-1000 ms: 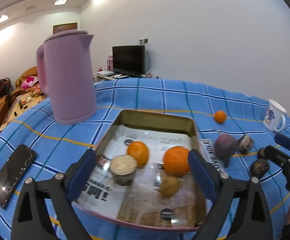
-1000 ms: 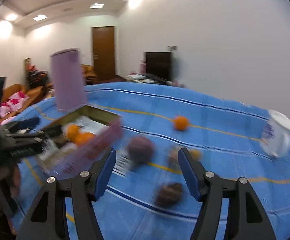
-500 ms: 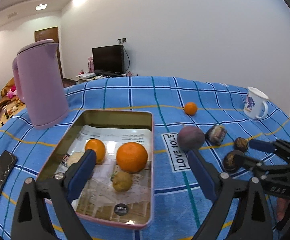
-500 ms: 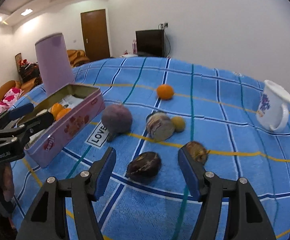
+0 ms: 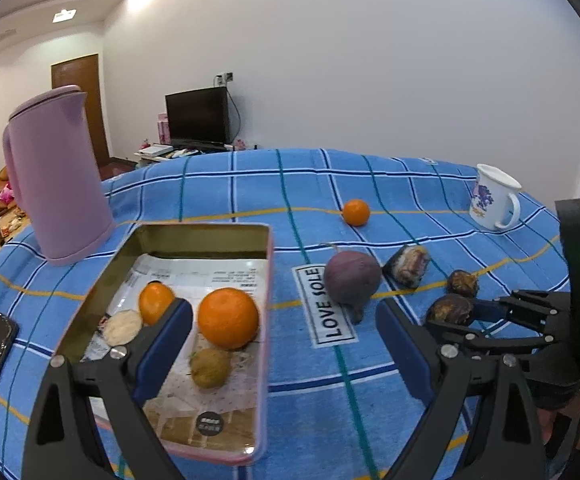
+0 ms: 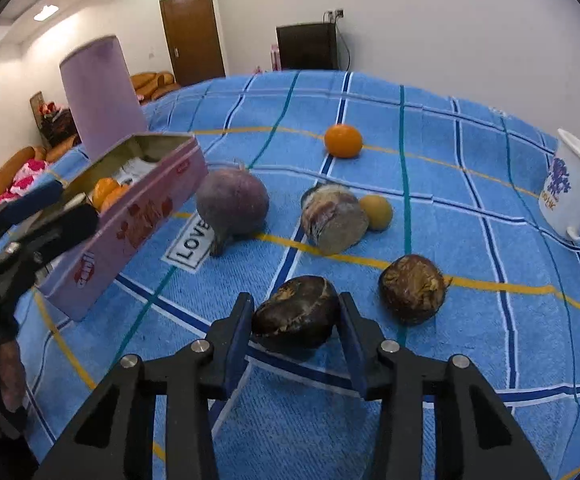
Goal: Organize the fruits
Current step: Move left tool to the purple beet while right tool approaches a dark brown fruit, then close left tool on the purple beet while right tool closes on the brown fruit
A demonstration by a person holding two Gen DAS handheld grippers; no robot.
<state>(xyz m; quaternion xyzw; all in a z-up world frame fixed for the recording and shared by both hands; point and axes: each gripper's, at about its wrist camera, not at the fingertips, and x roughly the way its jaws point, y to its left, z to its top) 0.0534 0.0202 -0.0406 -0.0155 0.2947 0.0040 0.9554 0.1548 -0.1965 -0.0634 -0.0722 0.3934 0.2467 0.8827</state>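
- Right tool (image 6: 296,316): just closed onto dark brown fruit (image 6: 294,317), pads touching both sides, fruit on blue plaid worktop (image 6: 430,360).
- Left tool (image 5: 283,344): wide open, empty, above pink tin (image 5: 265,320) edge.
- Second brown fruit (image 6: 412,289): at 3 o'clock of gripped one.

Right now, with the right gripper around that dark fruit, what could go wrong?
The right gripper, jaws just closing, brackets the dark fruit near the fingertips; its rounded, lumpy skin might squirt out on lifting. The brown fruit lies close beside and could get knocked. The pink tin wall could catch a low carry.
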